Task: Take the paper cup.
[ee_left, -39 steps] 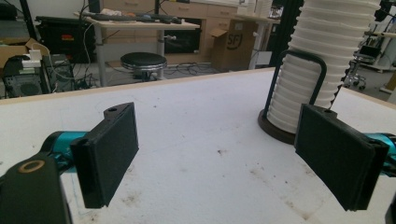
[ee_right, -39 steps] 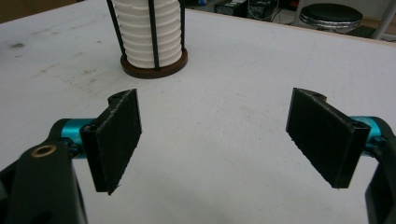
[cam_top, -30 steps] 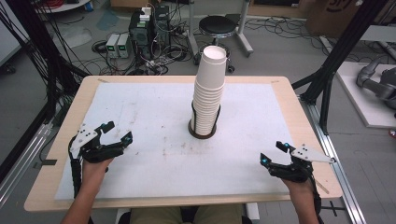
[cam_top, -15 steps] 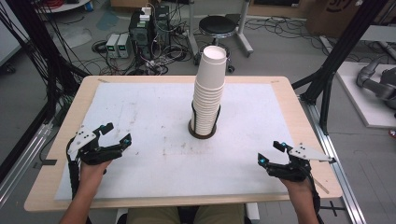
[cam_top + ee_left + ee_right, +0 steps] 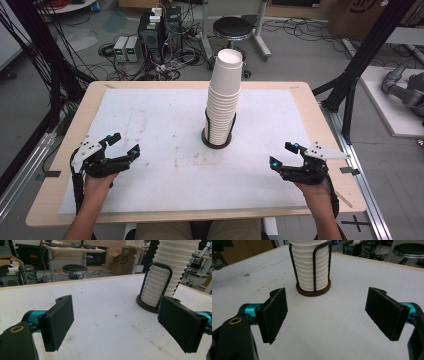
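Observation:
A tall stack of white paper cups point(image 5: 223, 95) stands in a black wire holder with a round brown base point(image 5: 216, 143) at the middle of the white-covered table point(image 5: 165, 125). My left gripper point(image 5: 126, 143) hovers near the front left, open, with nothing between its black pads. My right gripper point(image 5: 282, 154) sits at the front right, also open and empty, pointing toward the cups. In the left gripper view the cup stack point(image 5: 167, 270) rises beyond the right jaw of the left gripper point(image 5: 117, 312). In the right gripper view the cups point(image 5: 310, 265) stand straight ahead of the right gripper point(image 5: 325, 305).
The table's wooden edge point(image 5: 320, 120) frames the white sheet. Beyond the far edge are a round stool point(image 5: 236, 26), computer boxes point(image 5: 159, 22) and cables on the floor. Black frame posts point(image 5: 360, 60) flank the table.
My right gripper has lifted a little and shifted slightly inward, toward the cup stack. The left gripper and the cups have stayed where they were.

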Motion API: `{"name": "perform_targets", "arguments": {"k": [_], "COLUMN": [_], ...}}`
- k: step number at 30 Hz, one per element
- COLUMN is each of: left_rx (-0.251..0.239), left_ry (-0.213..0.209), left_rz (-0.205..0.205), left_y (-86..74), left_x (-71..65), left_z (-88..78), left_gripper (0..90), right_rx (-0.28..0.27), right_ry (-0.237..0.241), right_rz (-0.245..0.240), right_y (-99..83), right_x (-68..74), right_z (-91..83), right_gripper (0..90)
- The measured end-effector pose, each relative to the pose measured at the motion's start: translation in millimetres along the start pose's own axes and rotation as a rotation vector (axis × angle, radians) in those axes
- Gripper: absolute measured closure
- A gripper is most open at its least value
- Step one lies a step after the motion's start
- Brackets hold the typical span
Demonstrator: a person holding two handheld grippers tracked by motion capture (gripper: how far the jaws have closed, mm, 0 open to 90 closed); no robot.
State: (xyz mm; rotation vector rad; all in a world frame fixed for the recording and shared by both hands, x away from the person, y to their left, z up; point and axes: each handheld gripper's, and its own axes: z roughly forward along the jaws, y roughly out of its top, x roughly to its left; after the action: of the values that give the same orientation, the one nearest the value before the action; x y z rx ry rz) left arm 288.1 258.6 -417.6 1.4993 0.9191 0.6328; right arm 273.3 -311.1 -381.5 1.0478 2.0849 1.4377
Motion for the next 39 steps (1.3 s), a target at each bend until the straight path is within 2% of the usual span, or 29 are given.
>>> {"name": "perform_targets", "arguments": {"k": [4,10,12,16,18,19,22,23,30,39], "left_rx": [0.004,0.001,0.002,0.002,0.002,0.001,0.001,0.001,0.0,0.003], "left_ry": [-0.004,-0.003,-0.001,-0.001,-0.001,-0.001,-0.003,-0.003,-0.007,-0.024], "left_rz": [-0.005,-0.014,-0.01,-0.016,-0.014,-0.016,-0.017,-0.014,-0.02,-0.022], "left_y": [-0.4,-0.4,-0.4,-0.7,-0.7,-0.8,-0.8,-0.7,-0.9,-1.4], "left_x": [-0.1,-0.1,0.6,1.2,1.5,1.6,1.6,1.9,2.4,0.9], "left_z": [0.9,1.9,1.9,2.0,1.9,1.9,1.8,1.6,1.5,3.7], "left_gripper": [13.6,13.6,13.6,13.6,13.6,13.6,13.6,13.6,13.6,13.6], "right_rx": [-0.025,-0.041,-0.05,-0.046,-0.044,-0.04,-0.036,-0.03,-0.027,-0.029], "right_ry": [0.011,0.085,0.096,0.108,0.111,0.116,0.118,0.123,0.147,0.157], "right_rz": [0.005,0.019,0.001,-0.021,-0.026,-0.04,-0.052,-0.064,-0.105,-0.126], "right_y": [14.8,46.5,57.7,81.6,85.8,97.9,107.3,118.9,152.9,196.5], "right_x": [0.4,-1.4,-1.4,1.4,2.2,4.3,5.2,6.5,10.1,15.4], "right_z": [-2.4,0.7,3.2,9.2,10.4,15.0,18.5,22.8,32.7,47.4], "right_gripper": [18.7,18.7,18.7,18.6,18.6,18.7,18.6,18.7,18.7,18.6]}}
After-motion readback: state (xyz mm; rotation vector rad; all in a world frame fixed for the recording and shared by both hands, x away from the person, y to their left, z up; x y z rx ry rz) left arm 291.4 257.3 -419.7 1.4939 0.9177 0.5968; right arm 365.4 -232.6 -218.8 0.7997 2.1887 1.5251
